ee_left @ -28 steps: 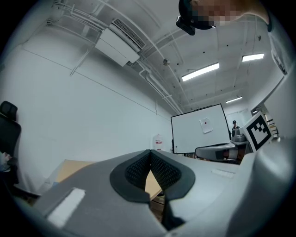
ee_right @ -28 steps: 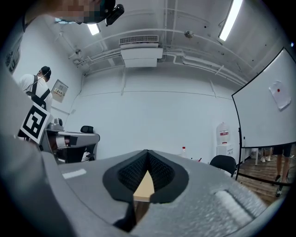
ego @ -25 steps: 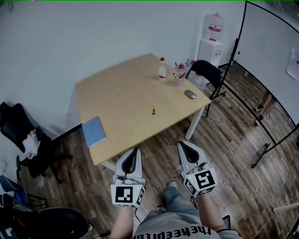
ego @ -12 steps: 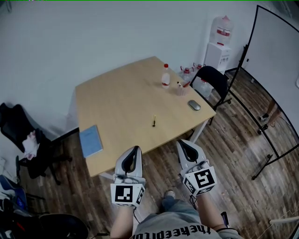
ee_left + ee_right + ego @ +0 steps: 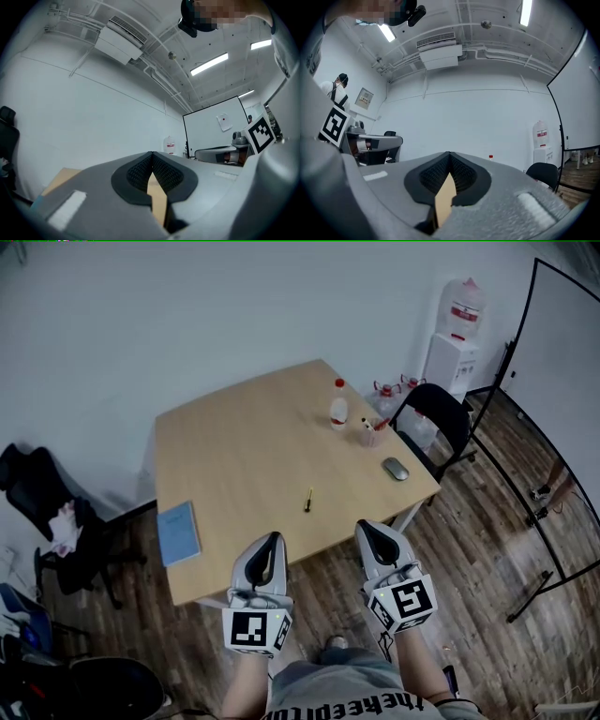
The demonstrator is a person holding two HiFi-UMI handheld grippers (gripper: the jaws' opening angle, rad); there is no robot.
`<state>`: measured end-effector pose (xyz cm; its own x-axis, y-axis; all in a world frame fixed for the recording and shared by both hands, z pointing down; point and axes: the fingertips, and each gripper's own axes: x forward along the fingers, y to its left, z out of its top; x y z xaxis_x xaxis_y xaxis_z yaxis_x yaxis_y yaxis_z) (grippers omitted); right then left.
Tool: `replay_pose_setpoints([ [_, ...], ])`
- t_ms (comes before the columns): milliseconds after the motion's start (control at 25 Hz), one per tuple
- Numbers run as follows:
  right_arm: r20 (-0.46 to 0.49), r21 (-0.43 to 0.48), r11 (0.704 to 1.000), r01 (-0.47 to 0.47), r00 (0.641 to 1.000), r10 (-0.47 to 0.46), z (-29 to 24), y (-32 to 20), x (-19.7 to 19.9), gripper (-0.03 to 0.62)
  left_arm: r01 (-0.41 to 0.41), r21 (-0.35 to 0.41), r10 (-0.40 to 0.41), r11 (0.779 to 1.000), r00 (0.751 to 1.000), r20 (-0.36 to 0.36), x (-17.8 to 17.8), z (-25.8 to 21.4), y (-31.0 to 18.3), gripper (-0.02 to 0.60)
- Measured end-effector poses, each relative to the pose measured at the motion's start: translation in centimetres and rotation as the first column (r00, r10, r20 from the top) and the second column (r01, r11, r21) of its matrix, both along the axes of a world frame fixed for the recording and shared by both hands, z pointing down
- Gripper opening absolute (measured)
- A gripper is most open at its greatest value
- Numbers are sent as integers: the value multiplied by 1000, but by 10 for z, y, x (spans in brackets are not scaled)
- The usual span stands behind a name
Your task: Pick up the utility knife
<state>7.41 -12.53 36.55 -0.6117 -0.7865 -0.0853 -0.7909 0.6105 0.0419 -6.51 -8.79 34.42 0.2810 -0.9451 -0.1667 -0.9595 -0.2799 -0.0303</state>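
A pale wooden table (image 5: 234,456) is standing on dark plank flooring, the slim utility knife (image 5: 307,501) lying near its middle. Just off the table's near edge, the grey left tool (image 5: 272,542) and right tool (image 5: 368,529) are hovering, ribbed black pads pressed together, gripping nothing.

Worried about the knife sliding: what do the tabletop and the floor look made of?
Tabletop: light wood or wood-look laminate, smooth and matte; even tan, no grain visible from here.
Floor: wood-look planks, slightly glossy; streaked brown boards, possibly laminate or vinyl.
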Motion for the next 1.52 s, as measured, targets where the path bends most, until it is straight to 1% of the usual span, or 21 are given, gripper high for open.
replay_pose_setpoints([
  [120,4,-5,1000,8,1000,-8,3,-11,4,3,11,0,-11,1000,1000,-2,3,3,-8,20],
  [360,2,-22,1000,20,1000,-20,8,-26,2,2,27,-26,-27,999,999,-16,0,7,-21,20],
  [520,0,-44,999,12,1000,-12,14,-39,-3,2,12,-57,-13,998,1000,-20,-4,15,-35,20],
  [680,-9,-59,998,-9,1000,9,17,-54,-4,3,-8,-88,5,996,1000,-26,-6,27,-60,20],
  [920,-8,-80,995,-52,999,52,23,-78,-11,3,-50,-163,47,985,999,-22,-11,45,-102,20],
  [1000,-10,-84,994,-68,998,68,24,-89,-13,2,-74,-197,71,978,997,-24,-11,52,-117,22],
  [1040,-12,-87,993,-75,997,75,24,-94,-14,3,-87,-215,83,973,996,-26,-11,56,-125,35],
  [1200,-24,-97,990,-105,994,103,26,-110,-19,3,-124,-294,120,948,992,-31,-12,77,-153,49],
  [1280,-30,-101,987,-121,992,119,28,-116,-20,2,-141,-336,138,931,990,-31,-11,90,-166,68],
  [1520,-51,-114,979,-167,985,162,33,-132,-25,3,-175,-454,178,874,983,-37,-12,132,-202,97],
])
